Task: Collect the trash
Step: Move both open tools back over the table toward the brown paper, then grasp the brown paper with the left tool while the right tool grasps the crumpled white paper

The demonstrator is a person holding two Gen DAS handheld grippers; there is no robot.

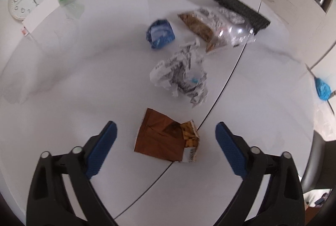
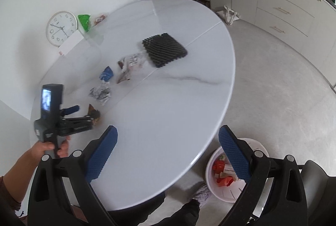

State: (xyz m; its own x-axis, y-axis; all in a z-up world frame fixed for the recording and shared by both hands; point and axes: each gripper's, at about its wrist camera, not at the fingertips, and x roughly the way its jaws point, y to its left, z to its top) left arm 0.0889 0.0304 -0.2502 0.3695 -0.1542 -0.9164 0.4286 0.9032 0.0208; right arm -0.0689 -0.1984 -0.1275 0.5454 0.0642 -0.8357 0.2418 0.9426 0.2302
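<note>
With the left tongs spread wide around the flat brown wrapper, which lies on the worktop just short of the crumpled paper, the pads may skid over it, while the right tongs hang wide and empty.

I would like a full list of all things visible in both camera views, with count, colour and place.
brown snack packet: 1, brown, table, between left fingers
crumpled paper: 1, white with print, mid table
blue wrapper: 1, blue, beyond the paper
clear food bag: 1, clear and brown, by the mat
black mat: 1, black, far table
green bag: 1, green, by the clock
clock: 1, white, against wall
table: 1, white
bin: 1, white, floor, holds red trash
left gripper: open
right gripper: open
</note>
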